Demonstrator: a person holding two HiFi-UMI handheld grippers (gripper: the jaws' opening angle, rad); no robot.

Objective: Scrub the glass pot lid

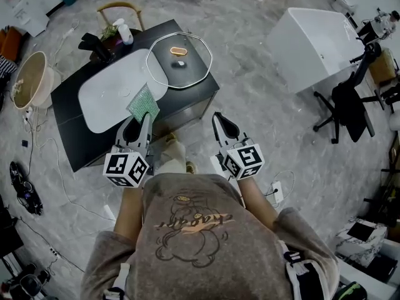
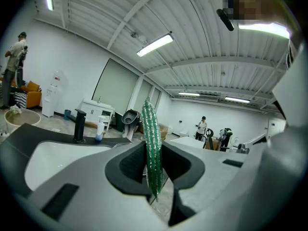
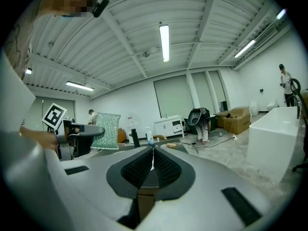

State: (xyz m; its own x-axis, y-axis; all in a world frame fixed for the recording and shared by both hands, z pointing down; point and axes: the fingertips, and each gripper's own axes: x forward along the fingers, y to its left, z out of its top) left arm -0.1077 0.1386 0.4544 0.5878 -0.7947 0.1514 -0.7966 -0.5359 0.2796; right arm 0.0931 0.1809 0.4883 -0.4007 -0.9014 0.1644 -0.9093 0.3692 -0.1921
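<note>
1. The left gripper [image 1: 140, 125] is clamped on a green scrub pad [image 1: 143, 104]. In the left gripper view the pad [image 2: 151, 143] stands edge-on between the two jaws, which press on its lower part. The rest of the pad rises above the jaw tips.
2. The right gripper [image 1: 225, 127] is closed and holds nothing. In the right gripper view the two ribbed pads [image 3: 140, 166] meet along a thin line with no object between them.
3. The glass pot lid [image 1: 189, 69] lies flat on the black table [image 1: 194, 99], at the table's right side. Its knob [image 1: 178, 50] faces up. Neither gripper touches the lid; both are well apart from it.
4. A white sink [image 1: 106, 99] is set in the table to the left of the lid. The lid's left rim overlaps the sink's right edge.
5. A black faucet [image 1: 100, 47] and a white bottle [image 1: 125, 33] stand at the far side of the sink.
6. In the head view the person stands in front of the table with both grippers raised side by side. The held pad lies over the near right edge of the sink.
7. Both gripper views point upward and show the ceiling lights.
8. A white tub [image 1: 312, 45] stands on the floor to the right of the table, with a black office chair [image 1: 344, 108] near it.
</note>
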